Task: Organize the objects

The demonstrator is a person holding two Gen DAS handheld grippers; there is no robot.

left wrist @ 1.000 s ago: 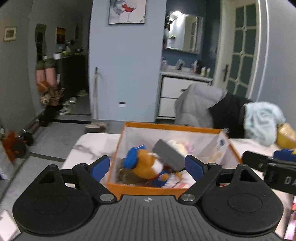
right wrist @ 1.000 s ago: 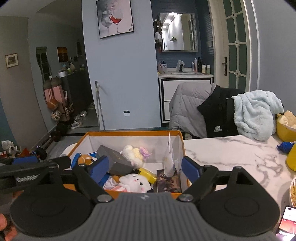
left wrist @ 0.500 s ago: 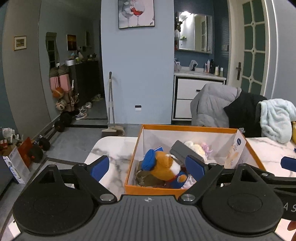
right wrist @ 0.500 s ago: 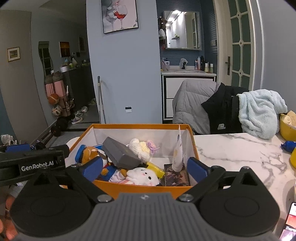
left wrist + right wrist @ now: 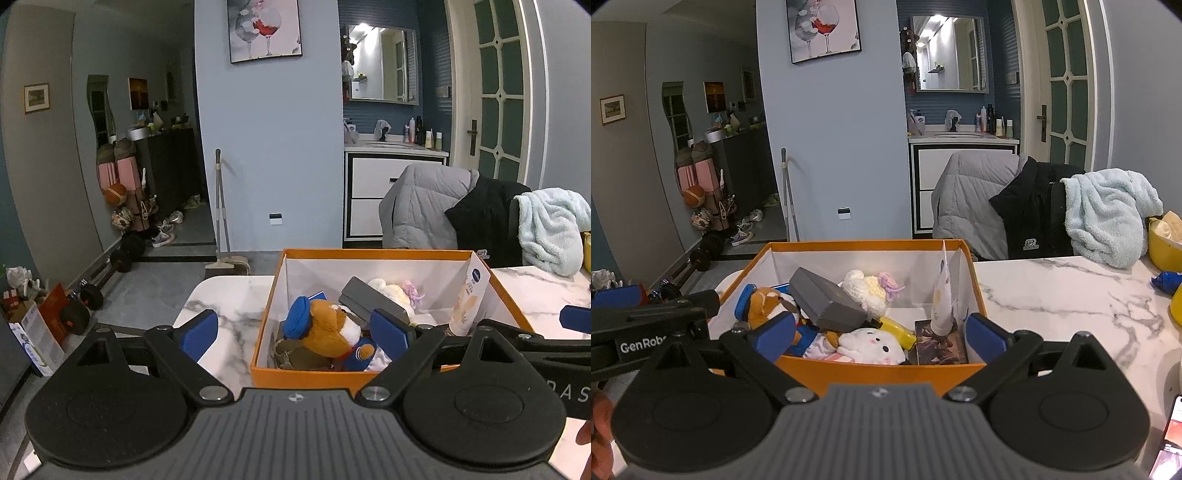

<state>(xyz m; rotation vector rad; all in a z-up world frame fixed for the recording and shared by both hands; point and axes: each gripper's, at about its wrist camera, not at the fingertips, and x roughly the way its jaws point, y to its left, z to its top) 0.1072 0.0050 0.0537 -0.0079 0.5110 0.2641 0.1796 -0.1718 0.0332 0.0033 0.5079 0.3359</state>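
White marble table bears orange box; blue-walled room; both grippers' jaws apart, empty.

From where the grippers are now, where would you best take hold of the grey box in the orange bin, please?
Probably the grey box by its raised far end, coming from above: it lies tilted on top of the plush toys, so its long side faces look exposed there, while its lower end is wedged among them.
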